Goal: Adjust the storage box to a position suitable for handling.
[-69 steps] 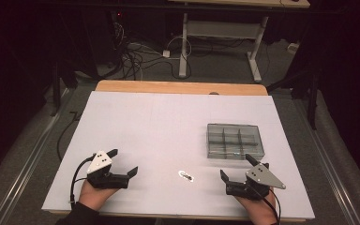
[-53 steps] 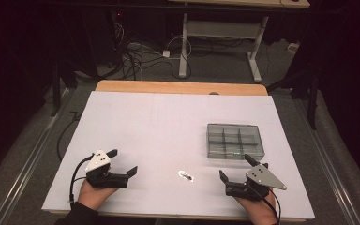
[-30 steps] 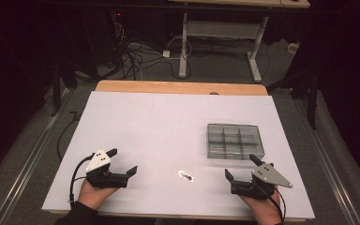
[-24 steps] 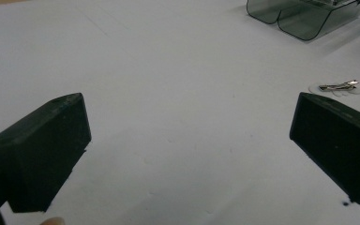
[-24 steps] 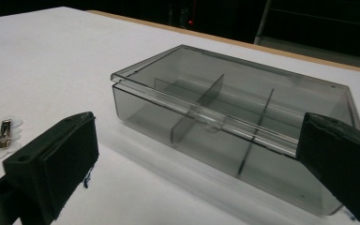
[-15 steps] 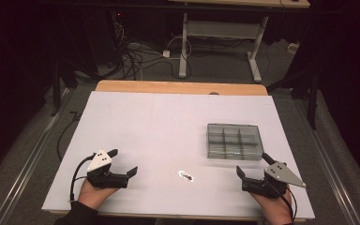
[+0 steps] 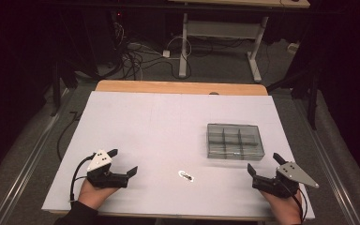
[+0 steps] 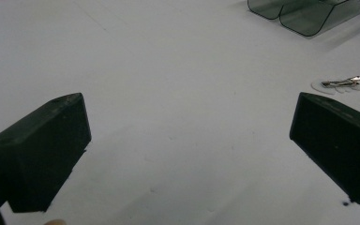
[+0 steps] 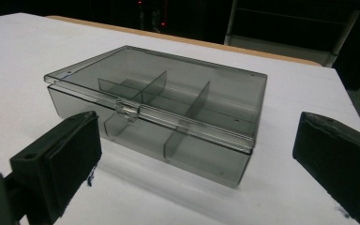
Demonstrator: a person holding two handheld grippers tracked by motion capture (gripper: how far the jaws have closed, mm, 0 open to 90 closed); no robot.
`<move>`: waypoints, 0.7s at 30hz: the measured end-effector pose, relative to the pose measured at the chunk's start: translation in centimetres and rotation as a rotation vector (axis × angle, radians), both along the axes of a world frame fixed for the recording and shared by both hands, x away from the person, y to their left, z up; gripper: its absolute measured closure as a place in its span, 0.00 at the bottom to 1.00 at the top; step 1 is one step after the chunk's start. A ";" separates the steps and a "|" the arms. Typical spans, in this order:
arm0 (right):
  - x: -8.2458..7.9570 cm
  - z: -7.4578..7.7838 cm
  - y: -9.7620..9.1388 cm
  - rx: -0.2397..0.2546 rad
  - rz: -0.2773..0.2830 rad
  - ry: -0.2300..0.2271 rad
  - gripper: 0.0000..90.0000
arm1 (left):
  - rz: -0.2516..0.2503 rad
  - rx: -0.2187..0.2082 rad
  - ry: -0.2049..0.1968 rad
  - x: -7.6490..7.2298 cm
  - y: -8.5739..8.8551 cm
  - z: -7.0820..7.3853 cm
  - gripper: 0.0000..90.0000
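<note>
A smoky transparent compartment box [image 7: 235, 140] lies with its lid closed on the right half of the white table [image 7: 159, 122]. A small metal clip in a clear packet [image 7: 186, 176] rests near the front middle. My left gripper [image 7: 123, 161] stands open at the front left, resting on the table, its jaws aimed toward the clip [image 8: 340, 83]. My right gripper [image 7: 263, 162] is open at the front right, just in front of the box. In the right gripper view the box [image 9: 159, 112] sits between the jaws' lines, its front latch [image 9: 127, 108] facing me. Neither gripper holds anything.
A wooden strip [image 7: 178, 86] borders the table's far edge. Beyond it are floor cables [image 7: 136, 56] and the legs of another desk [image 7: 183, 42]. The box's corner [image 8: 309, 14] shows at the top right of the left gripper view.
My right gripper has slid rightward along the front edge and turned to face the box. The left gripper, the clip and the box have stayed put.
</note>
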State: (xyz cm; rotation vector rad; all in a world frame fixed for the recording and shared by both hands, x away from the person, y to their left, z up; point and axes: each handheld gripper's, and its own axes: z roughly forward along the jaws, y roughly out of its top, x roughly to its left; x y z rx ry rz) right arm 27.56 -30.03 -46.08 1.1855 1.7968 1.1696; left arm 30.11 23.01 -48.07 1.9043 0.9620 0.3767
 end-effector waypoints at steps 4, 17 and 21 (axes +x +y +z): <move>-0.1 0.0 -0.5 0.004 -0.018 -0.001 0.03 | 0.000 -0.002 0.005 0.0 0.0 0.0 0.00; -0.3 0.1 -1.5 0.013 -0.043 0.015 0.18 | 0.015 0.006 0.019 0.2 0.1 0.1 0.00; -0.4 0.3 -1.6 0.012 -0.042 0.016 0.24 | 0.011 0.003 0.018 0.2 0.1 0.3 0.00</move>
